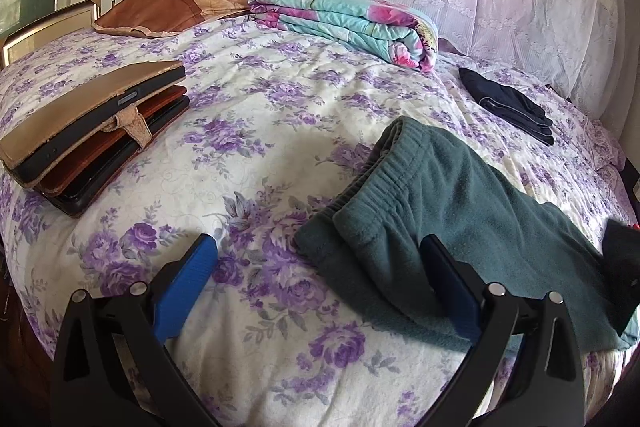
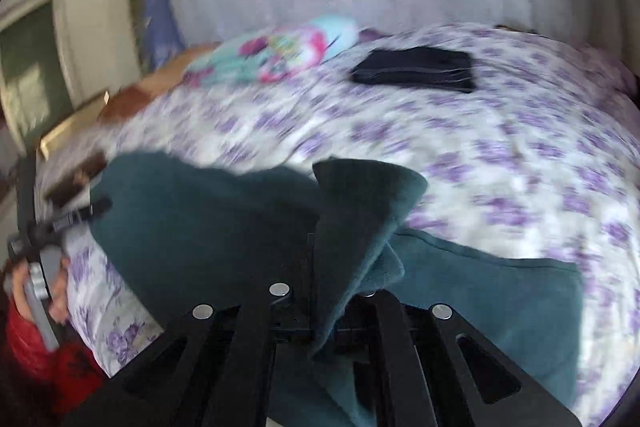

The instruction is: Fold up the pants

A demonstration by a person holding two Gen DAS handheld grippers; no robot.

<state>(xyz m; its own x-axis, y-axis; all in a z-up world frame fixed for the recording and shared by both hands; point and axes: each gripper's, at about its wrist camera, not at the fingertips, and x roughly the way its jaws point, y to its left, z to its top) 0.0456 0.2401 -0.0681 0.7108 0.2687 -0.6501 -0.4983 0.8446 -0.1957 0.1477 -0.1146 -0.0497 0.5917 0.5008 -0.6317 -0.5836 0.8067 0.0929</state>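
Observation:
Teal fleece pants (image 1: 460, 211) lie on the floral bedspread (image 1: 256, 115), elastic waistband toward the middle of the bed. My left gripper (image 1: 318, 241) is open just above the bed; its right blue pad (image 1: 446, 279) lies over the pants' near edge and its left pad (image 1: 188, 279) over bare bedspread. In the blurred right wrist view my right gripper (image 2: 312, 255) is shut on a fold of the pants (image 2: 360, 211), which stands up between the fingers and hides their tips. The rest of the pants (image 2: 200, 227) spread left and right below it.
A folded floral quilt (image 1: 344, 23) and a brown pillow (image 1: 160, 11) lie at the back. A folded dark garment (image 1: 508, 105) sits at the right, stacked leather-cased tablets (image 1: 92, 131) at the left. A hand with a red sleeve (image 2: 28, 331) holds the left gripper (image 2: 68, 221).

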